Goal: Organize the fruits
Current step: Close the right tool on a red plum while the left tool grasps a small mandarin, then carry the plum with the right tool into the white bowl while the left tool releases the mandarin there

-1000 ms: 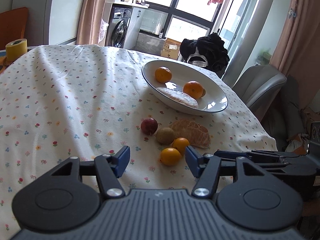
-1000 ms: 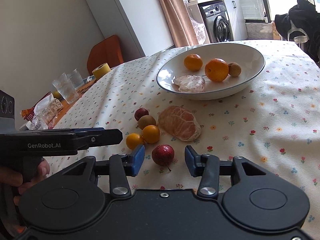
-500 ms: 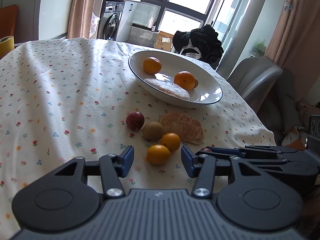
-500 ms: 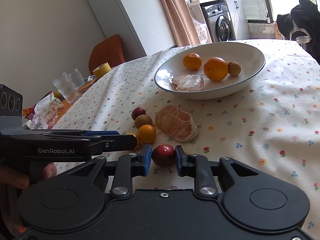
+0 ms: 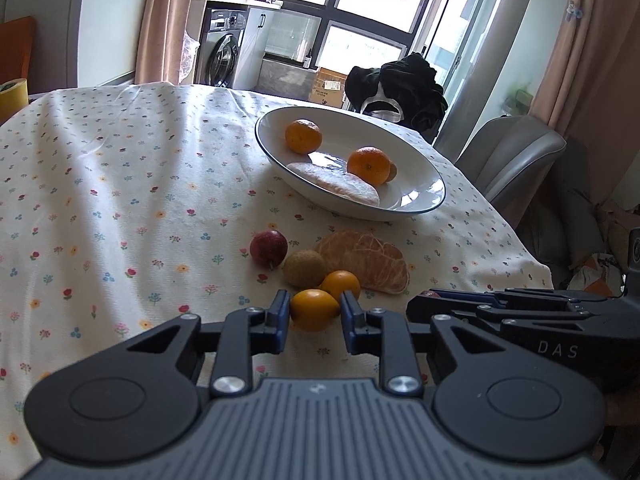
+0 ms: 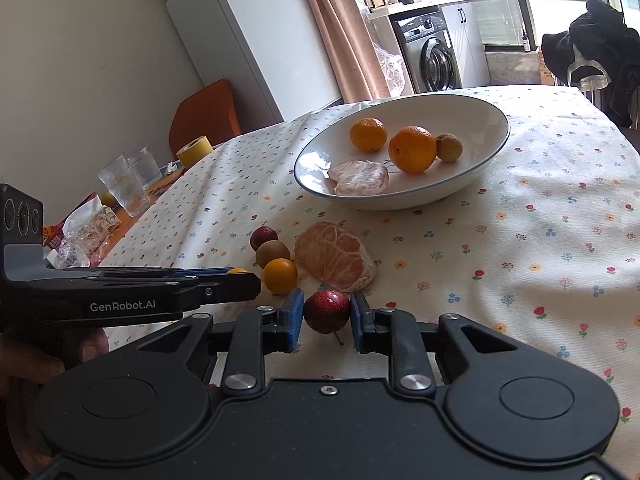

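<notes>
Both grippers are reaching low over the table, side by side, each pinching one loose fruit, presumably to carry it to the bowl beyond. The left gripper is closing on a kumquat; the right gripper is clamping a red fruit, which looks to be sitting on the cloth.

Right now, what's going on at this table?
A person is sorting fruit with two tools. The left hand-held gripper has closed around a small orange citrus fruit on the floral tablecloth; the right hand-held gripper clamps a dark red plum-like fruit. Both fruits look still down on the cloth. The white blue-rimmed bowl already holds several fruits.
</notes>
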The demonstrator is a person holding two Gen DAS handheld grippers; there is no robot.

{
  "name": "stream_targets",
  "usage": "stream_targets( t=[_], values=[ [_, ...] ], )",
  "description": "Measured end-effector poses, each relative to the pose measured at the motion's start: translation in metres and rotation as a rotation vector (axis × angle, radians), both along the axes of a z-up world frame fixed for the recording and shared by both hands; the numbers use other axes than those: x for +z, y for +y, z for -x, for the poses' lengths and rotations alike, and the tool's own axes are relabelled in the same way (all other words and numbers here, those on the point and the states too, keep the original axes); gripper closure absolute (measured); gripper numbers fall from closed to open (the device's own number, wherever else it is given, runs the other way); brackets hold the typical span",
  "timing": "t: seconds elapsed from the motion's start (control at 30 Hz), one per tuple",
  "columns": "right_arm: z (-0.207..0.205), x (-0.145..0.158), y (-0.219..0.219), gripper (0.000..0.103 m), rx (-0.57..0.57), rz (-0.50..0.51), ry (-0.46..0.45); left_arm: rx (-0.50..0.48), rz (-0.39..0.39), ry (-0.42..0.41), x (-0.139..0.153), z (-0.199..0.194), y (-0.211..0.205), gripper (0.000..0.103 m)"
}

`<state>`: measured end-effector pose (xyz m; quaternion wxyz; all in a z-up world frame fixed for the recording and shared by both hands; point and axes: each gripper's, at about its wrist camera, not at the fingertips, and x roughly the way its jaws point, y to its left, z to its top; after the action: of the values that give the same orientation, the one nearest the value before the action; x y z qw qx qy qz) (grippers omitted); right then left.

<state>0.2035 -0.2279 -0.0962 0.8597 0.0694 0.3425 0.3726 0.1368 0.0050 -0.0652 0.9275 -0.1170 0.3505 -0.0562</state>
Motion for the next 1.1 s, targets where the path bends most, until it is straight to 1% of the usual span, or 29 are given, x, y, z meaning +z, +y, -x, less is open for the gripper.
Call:
stream_targets(
  t=[0.43,0.7,1.1],
  values=[
    [0.005,0.012,0.000,0.080,-0.007,-0.010,-0.034,0.022,-0.014,-0.053,0.021,0.010,0.005,0.078],
    [0.002,0.021,-0.004,0.080,-0.020,-0.020,-0.059,0.022,-0.026,-0.089,0.033,0.008,0.004,0.078],
    [-0.009,0.031,-0.007,0.080,-0.046,-0.031,-0.094,0.023,-0.036,-0.120,0.044,-0.002,0.005,0.078]
  ],
)
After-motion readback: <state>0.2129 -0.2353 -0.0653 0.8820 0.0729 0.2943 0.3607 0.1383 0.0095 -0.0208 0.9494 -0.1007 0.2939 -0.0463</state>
